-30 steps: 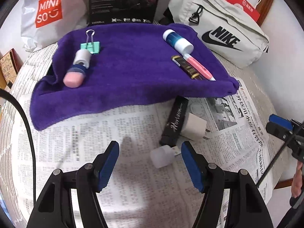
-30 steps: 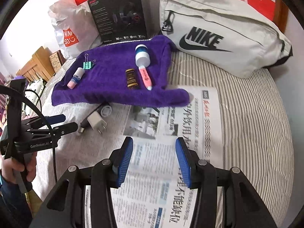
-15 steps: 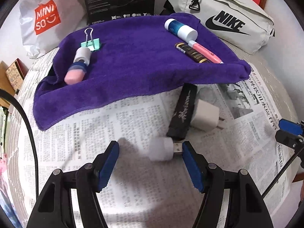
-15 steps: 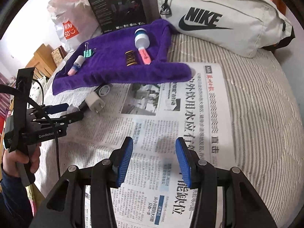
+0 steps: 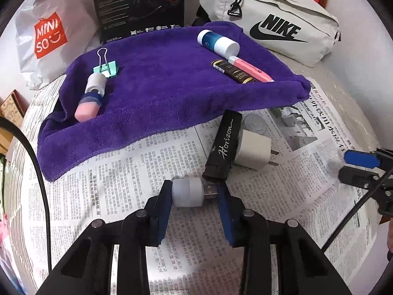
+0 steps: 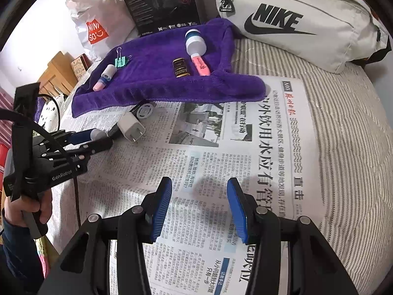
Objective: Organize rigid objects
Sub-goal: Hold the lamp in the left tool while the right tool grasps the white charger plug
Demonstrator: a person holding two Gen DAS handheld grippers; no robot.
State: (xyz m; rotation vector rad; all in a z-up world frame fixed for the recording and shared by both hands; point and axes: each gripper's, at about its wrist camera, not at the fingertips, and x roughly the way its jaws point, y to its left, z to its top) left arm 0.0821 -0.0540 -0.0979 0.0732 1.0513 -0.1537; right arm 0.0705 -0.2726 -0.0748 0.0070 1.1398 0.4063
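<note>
We are working over a bed (image 6: 343, 132) spread with newspaper (image 5: 98, 184), a Nike bag (image 5: 277, 24) lying at its far edge. A purple towel (image 5: 159, 93) is carrying a binder clip (image 5: 106, 67), a pink-ended tube (image 5: 91, 95), a white bottle (image 5: 217, 42), a brown tube (image 5: 232, 71) and a pink marker (image 5: 249, 68). Just below it a black Horizon box (image 5: 223, 145) is touching a white charger (image 5: 253, 150). Our left hand-held gripper (image 5: 192, 193) has just been closing and is now pinching a USB light (image 5: 189, 191) end to end, beside the box. Our right hand-held gripper (image 6: 199, 196) is hovering partly open, holding nothing.
</note>
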